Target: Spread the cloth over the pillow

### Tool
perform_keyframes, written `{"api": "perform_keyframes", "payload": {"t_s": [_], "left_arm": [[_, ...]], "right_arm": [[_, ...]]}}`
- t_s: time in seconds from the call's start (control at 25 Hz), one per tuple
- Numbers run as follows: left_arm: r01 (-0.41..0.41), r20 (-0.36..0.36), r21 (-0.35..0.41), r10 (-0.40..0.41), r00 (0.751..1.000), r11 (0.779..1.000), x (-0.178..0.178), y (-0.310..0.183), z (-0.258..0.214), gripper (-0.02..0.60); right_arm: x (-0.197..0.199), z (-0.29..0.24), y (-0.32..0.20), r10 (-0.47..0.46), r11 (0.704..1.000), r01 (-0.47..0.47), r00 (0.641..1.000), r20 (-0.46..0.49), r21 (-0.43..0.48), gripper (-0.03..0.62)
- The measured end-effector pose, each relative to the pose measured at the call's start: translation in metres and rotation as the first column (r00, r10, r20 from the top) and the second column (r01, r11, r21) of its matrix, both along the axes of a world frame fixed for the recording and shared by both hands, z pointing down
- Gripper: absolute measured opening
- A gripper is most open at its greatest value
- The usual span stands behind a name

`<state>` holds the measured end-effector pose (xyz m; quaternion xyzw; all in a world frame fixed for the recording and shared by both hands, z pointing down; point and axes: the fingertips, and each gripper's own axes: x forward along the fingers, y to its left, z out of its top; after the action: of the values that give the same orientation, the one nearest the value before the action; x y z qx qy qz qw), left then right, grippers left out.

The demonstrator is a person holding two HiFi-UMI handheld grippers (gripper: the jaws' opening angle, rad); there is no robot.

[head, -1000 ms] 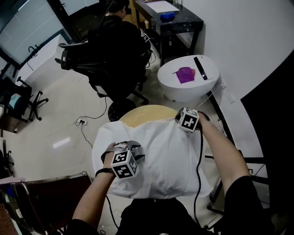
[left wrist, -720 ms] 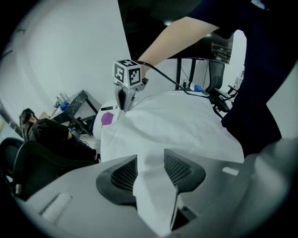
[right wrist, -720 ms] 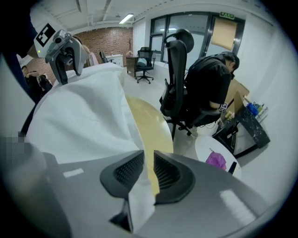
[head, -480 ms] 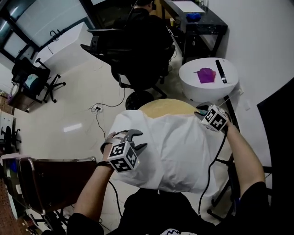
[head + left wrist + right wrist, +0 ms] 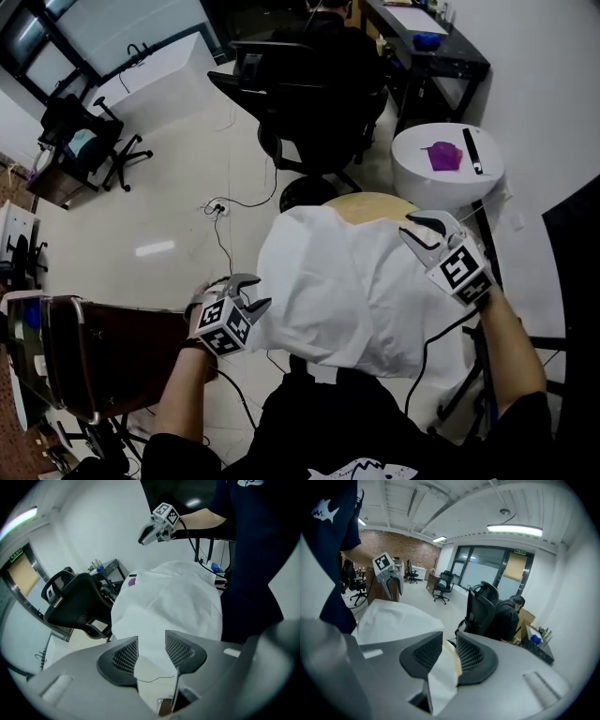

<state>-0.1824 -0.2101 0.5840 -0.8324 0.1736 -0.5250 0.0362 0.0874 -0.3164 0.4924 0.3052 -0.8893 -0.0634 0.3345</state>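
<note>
A white cloth (image 5: pixel 347 291) lies draped over the pillow, which is hidden beneath it, on a round tan table (image 5: pixel 370 204). My left gripper (image 5: pixel 258 291) hangs just off the cloth's left edge, jaws open, with only floor and the cloth's hem (image 5: pixel 154 634) showing beyond them. My right gripper (image 5: pixel 414 228) is lifted above the cloth's right side. Its jaws have just been opening and hold nothing; cloth (image 5: pixel 393 618) and table rim show through the gap from below. Each gripper view shows the other gripper in the air: the right gripper (image 5: pixel 142 540) and the left gripper (image 5: pixel 393 594).
A person sits in a black office chair (image 5: pixel 319 94) beyond the table. A white round side table (image 5: pixel 478 192) with a purple item (image 5: pixel 441 155) stands at the far right. A brown chair (image 5: pixel 103 352) is at my left. Cables (image 5: pixel 220 208) trail on the floor.
My left gripper has moved left, off the top of the cloth to its left edge. My right gripper has let go of the far right corner, opened and risen.
</note>
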Motion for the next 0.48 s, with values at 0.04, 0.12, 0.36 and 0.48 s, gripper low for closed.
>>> {"api": "perform_keyframes", "payload": {"t_s": [0.04,0.12,0.36,0.48], "left_arm": [[-0.001,0.0,-0.009,0.001,1.0,1.0,-0.01,0.007,0.006,0.169],[-0.017,-0.005,-0.03,0.017,1.0,0.999,-0.028,0.022,0.016,0.169],[-0.124,-0.061,-0.057,0.12,0.991,0.991,-0.052,0.061,0.036,0.17],[-0.172,-0.092,-0.052,0.167,0.982,0.984,-0.056,0.074,0.04,0.169]], "right_arm": [[-0.019,-0.006,0.013,-0.011,1.0,0.011,1.0,0.01,0.001,0.103],[-0.058,-0.016,0.04,-0.024,1.0,0.024,0.999,0.022,0.0,0.103],[-0.17,-0.013,0.108,-0.057,0.998,0.058,0.998,0.028,-0.036,0.103],[-0.212,0.007,0.134,-0.046,0.996,0.049,0.998,0.037,-0.079,0.103]]}}
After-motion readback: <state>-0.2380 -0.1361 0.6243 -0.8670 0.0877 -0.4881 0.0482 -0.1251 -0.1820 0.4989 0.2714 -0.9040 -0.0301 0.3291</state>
